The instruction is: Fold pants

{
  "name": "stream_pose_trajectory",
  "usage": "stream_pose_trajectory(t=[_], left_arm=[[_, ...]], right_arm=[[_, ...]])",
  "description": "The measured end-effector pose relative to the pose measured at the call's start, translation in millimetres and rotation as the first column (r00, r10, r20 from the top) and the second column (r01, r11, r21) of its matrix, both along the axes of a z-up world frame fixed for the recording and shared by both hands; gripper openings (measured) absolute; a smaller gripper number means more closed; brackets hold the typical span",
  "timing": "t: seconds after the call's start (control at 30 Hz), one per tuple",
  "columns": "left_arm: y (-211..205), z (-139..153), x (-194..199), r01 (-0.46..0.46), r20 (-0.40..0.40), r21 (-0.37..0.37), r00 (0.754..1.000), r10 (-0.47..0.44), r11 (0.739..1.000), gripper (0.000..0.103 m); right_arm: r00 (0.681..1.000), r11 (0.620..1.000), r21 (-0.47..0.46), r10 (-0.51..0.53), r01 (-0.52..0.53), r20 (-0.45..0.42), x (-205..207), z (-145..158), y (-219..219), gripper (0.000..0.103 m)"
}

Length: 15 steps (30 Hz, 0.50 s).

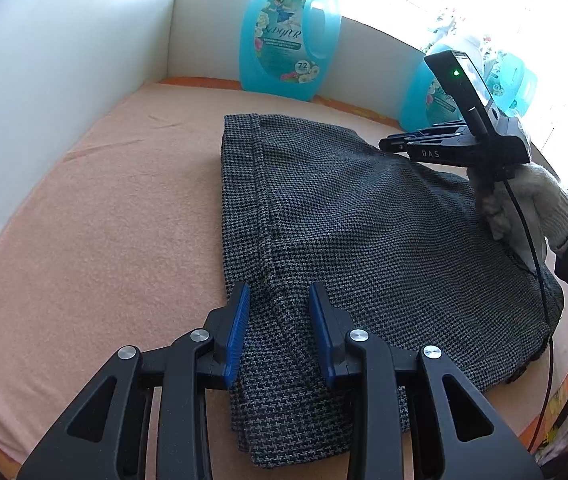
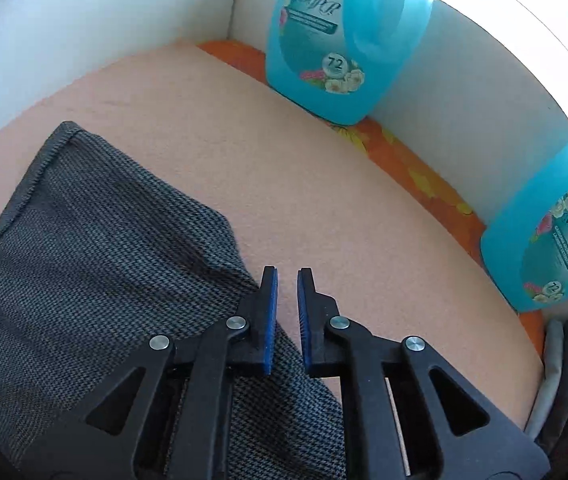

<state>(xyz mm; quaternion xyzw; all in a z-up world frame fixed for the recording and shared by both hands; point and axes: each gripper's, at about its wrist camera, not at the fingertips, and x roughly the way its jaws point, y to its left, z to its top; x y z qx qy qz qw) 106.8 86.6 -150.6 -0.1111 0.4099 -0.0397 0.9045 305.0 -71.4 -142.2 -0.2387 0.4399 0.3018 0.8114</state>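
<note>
The grey houndstooth pants [image 1: 364, 220] lie folded into a flat rectangle on a pink cloth-covered surface [image 1: 104, 220]. My left gripper [image 1: 280, 292] hangs over their near edge, its blue pads apart, flat fabric showing between them with nothing pinched. My right gripper [image 1: 384, 145], held by a white-gloved hand [image 1: 532, 200], sits at the pants' far right edge. In the right wrist view the right gripper [image 2: 287, 272] has its jaws almost together. Pink cloth shows between the tips, and the edge of the pants [image 2: 84, 240] runs under the left finger. Whether fabric is pinched I cannot tell.
A turquoise detergent bottle [image 1: 288, 36] stands against the white back wall, and a second one [image 2: 552, 240] stands further right. Folded grey and dark garments [image 2: 564, 380] sit off the surface's right edge. An orange patterned border [image 2: 404, 160] runs along the wall.
</note>
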Motion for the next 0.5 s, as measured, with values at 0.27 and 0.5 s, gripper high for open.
stream_pose_trajectory(t=[0.27, 0.5], left_arm=[[-1.6, 0.4, 0.2, -0.004, 0.002, 0.01, 1.0, 0.004, 1.0, 0.029], [-0.9, 2.9, -0.7, -0.017, -0.008, 0.022, 1.0, 0.017, 1.0, 0.041]], right_arm=[[0.978, 0.972, 0.209, 0.14, -0.106, -0.156, -8.2, 15.1, 21.2, 0.011], [0.969, 0.984, 0.176, 0.078, -0.036, -0.234, 11.2, -12.2, 34.9, 0.011]])
